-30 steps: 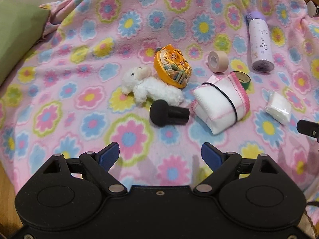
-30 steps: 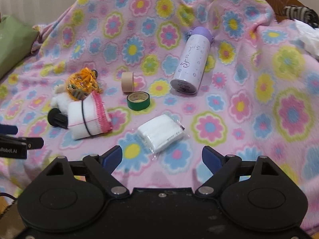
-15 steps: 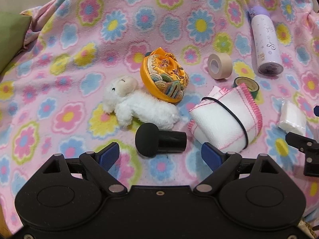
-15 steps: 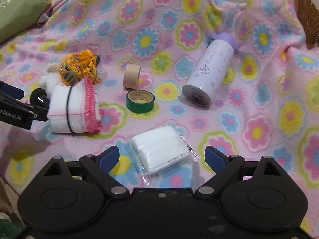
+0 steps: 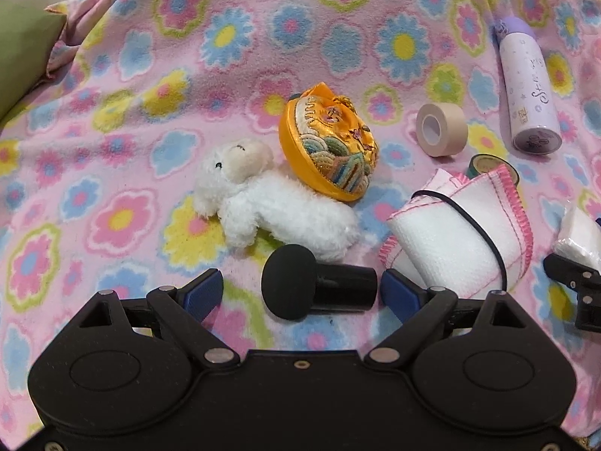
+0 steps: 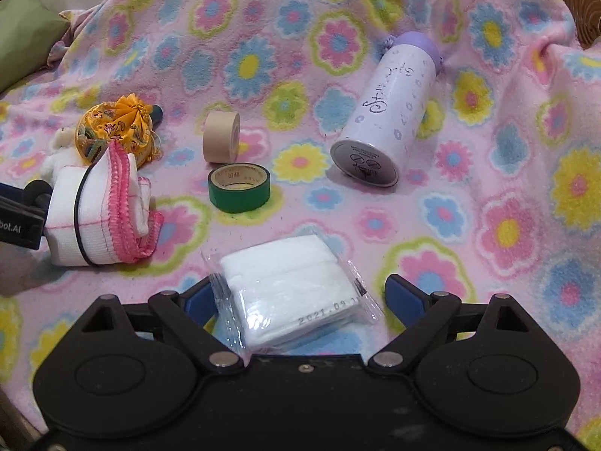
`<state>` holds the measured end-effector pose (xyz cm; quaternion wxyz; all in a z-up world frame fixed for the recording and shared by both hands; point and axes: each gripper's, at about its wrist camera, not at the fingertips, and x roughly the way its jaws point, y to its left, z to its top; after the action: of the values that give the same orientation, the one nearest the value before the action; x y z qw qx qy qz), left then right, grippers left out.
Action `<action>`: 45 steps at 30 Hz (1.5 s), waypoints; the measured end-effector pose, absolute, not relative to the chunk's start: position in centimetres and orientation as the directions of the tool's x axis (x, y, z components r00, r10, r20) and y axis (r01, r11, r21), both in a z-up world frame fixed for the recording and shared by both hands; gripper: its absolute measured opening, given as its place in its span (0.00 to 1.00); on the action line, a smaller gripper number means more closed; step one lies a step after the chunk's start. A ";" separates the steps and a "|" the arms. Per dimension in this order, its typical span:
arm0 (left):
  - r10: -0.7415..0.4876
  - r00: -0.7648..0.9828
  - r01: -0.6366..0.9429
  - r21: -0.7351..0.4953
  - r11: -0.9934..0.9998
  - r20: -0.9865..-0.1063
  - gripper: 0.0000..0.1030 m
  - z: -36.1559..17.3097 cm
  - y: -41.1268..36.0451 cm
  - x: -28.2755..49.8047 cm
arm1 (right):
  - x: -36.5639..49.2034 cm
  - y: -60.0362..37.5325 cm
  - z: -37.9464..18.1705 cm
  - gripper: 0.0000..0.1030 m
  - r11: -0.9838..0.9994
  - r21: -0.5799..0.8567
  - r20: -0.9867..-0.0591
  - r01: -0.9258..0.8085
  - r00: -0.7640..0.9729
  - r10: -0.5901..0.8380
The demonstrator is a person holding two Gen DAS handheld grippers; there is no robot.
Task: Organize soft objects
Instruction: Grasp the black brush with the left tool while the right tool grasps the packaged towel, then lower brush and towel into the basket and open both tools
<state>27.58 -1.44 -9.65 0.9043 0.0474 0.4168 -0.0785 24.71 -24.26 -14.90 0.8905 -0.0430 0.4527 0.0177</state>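
On the flowered pink blanket lie a white plush lamb, an orange embroidered pouch, a black foam-tipped microphone and a rolled white cloth with pink trim. My left gripper is open, its blue fingers on either side of the microphone. My right gripper is open around a plastic-wrapped white pad pack. The cloth roll and the pouch also show in the right wrist view.
A beige tape roll, a green tape roll and a lavender bottle lie on the blanket. A green cushion sits at the left. A wicker edge is at the far right.
Both grippers have moved forward and down. The microphone now lies between my left fingers and the pad pack between my right fingers. Both stay open.
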 end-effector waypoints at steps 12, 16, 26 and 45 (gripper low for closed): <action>-0.129 0.657 0.198 0.004 0.980 -0.743 0.68 -9.5 -1.5 27.4 | 24.2 -24.0 -14.5 0.66 0.994 -0.030 -0.797 -0.106 0.603 0.040; -0.154 0.659 0.226 -0.002 0.974 -0.737 0.53 -8.9 -1.8 27.1 | 24.1 -23.6 -14.1 0.61 0.993 -0.029 -0.805 -0.111 0.591 0.043; -0.150 0.685 0.191 -0.024 0.981 -0.713 0.53 -6.0 -0.8 24.5 | 22.5 -24.2 -10.0 0.61 0.999 0.012 -0.797 -0.031 0.604 0.028; -0.184 0.728 0.153 -0.106 0.983 -0.661 0.53 0.8 1.3 10.9 | 9.3 -21.6 2.4 0.62 0.989 0.141 -0.668 -0.040 0.734 0.125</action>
<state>10.85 1.32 0.83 0.9292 -0.0221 0.3576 -0.0906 9.35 -21.64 2.40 0.9292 0.0584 0.3622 0.0444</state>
